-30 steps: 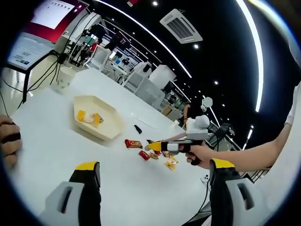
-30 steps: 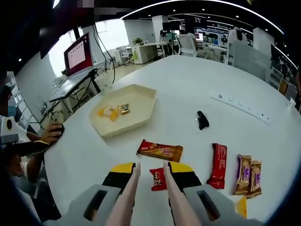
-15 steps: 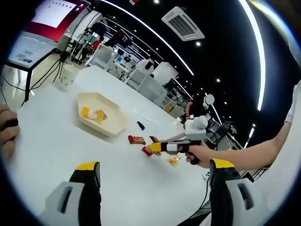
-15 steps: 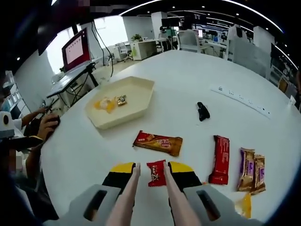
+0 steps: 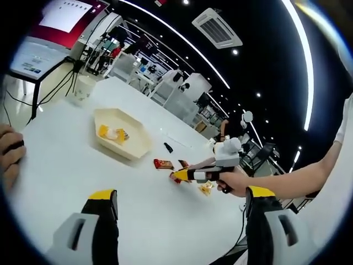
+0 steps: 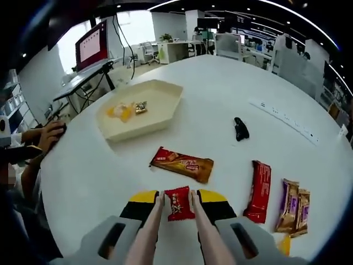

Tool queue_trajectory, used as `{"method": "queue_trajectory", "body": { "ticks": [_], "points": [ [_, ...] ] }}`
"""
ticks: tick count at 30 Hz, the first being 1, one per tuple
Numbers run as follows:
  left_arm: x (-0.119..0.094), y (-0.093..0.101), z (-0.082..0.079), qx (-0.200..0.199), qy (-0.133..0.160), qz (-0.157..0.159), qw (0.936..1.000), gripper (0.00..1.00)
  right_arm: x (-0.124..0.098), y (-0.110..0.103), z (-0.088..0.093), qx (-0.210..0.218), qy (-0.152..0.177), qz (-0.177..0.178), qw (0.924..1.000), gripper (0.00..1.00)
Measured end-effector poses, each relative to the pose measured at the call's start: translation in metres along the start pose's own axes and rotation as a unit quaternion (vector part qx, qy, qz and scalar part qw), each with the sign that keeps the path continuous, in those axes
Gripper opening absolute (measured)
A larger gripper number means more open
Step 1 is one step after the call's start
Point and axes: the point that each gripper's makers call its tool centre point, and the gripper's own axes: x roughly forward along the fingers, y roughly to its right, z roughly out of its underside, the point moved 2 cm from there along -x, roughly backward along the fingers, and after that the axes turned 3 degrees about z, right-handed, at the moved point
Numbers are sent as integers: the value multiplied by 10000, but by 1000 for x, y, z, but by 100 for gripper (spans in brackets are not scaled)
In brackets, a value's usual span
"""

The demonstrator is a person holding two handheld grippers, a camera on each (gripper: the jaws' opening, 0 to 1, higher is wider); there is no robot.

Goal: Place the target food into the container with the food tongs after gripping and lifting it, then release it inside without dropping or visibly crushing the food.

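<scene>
Snack packet, small, red, foil-wrapped [image 6: 177,203], lying on the round white table [image 6: 220,99] directly between the two pale tong blades [image 6: 150,232] fitted to the right gripper [image 6: 175,204]; blades close on either side of the packet, but whether they press it or merely flank it cannot be told; packet appears to rest on the table surface. Container: cream hexagonal shallow tray [image 6: 157,118], well beyond the packet toward the far left, holding a yellow-and-white wrapped item [image 6: 120,111] and a small dark-and-gold wrapped sweet [image 6: 141,107]. Orange-brown snack bar wrapper [image 6: 182,164] lying between packet and tray; long red bar wrapper [image 6: 260,190] to the right; pair of purple-and-tan wrapped bars [image 6: 292,205] further right; small black object [image 6: 240,128] beyond them; white power strip [image 6: 285,120] near the far edge. Left gripper [image 5: 179,229]: yellow-tipped grey jaws set wide apart, nothing between them, held above the table away from the food. In the left gripper view, a person's hand [image 5: 231,179] holding the right gripper over the scattered wrappers, the tray [image 5: 129,150] beyond it on the table [image 5: 55,160]; another hand [image 5: 10,157] at the left edge. Red-and-white monitor screen [image 6: 91,49] on a desk behind.
</scene>
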Motion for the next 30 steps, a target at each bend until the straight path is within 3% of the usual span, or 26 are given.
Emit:
{"method": "queue_trajectory", "body": {
  "ticks": [14, 16, 23, 25, 28, 30],
  "points": [
    [1, 3, 10, -116, -8, 54, 9999, 97, -1, -6, 2, -605, 125, -9, 9981, 27],
    [-2, 1, 15, 57, -163, 2, 9999, 96, -1, -5, 1, -567, 109, -25, 9983, 27],
    [-5, 0, 11, 108, -70, 42, 9999, 96, 1, 2, 1, -260, 80, 41, 9996, 22],
    [-6, -4, 11, 53, -68, 42, 10000, 96, 2, 7, 0, 142, 104, 194, 9997, 20],
    [-8, -5, 10, 83, -97, 50, 9999, 96, 2, 9, 1, 329, 161, 368, 9987, 19],
    [-10, -7, 10, 104, -94, 49, 9999, 96, 4, 9, 1, 230, 173, 411, 9987, 18]
  ]
}}
